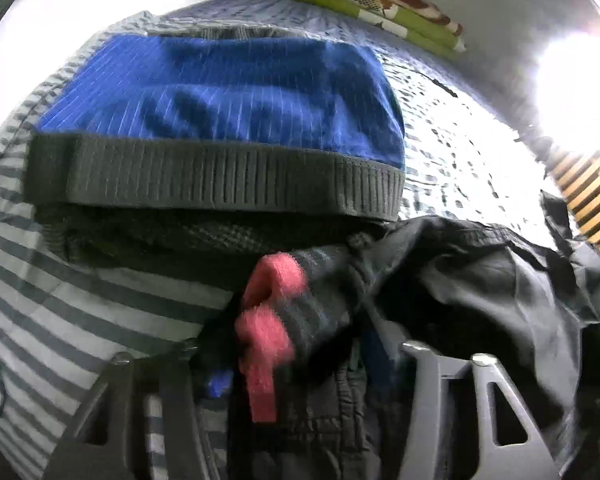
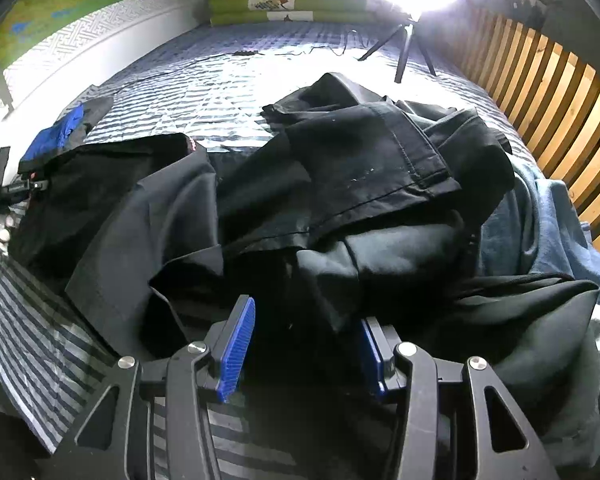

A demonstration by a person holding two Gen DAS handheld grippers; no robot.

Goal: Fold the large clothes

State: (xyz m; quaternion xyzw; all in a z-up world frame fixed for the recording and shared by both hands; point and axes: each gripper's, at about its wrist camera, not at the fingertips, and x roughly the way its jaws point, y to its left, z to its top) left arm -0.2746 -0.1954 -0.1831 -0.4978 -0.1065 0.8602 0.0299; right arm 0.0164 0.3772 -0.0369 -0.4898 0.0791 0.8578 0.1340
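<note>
**Both claws down in the dark clothing on the bed**

The left claw (image 1: 300, 364) has dark ribbed fabric with a red trim (image 1: 266, 320) bunched between its fingers; the frame is blurred there, so whether the pads truly pinch it cannot be told. Only a scrap of one blue pad shows through the cloth. That fabric belongs to a black garment (image 1: 480, 280) crumpled to the claw's right. Just beyond lies a folded blue sweater (image 1: 228, 92) with a grey ribbed hem, flat on the striped bedsheet (image 1: 60, 300).

The right claw (image 2: 304, 344) stands partly open, its blue ribbed pads (image 2: 238, 344) on either side of a fold of the black garment (image 2: 284, 240), with no clear pinch visible; cloth drapes over the right-hand pad. The garment sprawls across the middle of the bed, with black trousers (image 2: 372, 152) piled on top of it and a blue cloth (image 2: 540, 232) beside them to the right. Far left, the other claw (image 2: 4, 196) bears small white lettering too tiny to read.

At the head of the bed sit folded green blankets (image 2: 284, 8), a bright lamp on a tripod (image 2: 404, 40), and a wooden slatted rail (image 2: 548, 92). No label on the clothing is legible.
</note>
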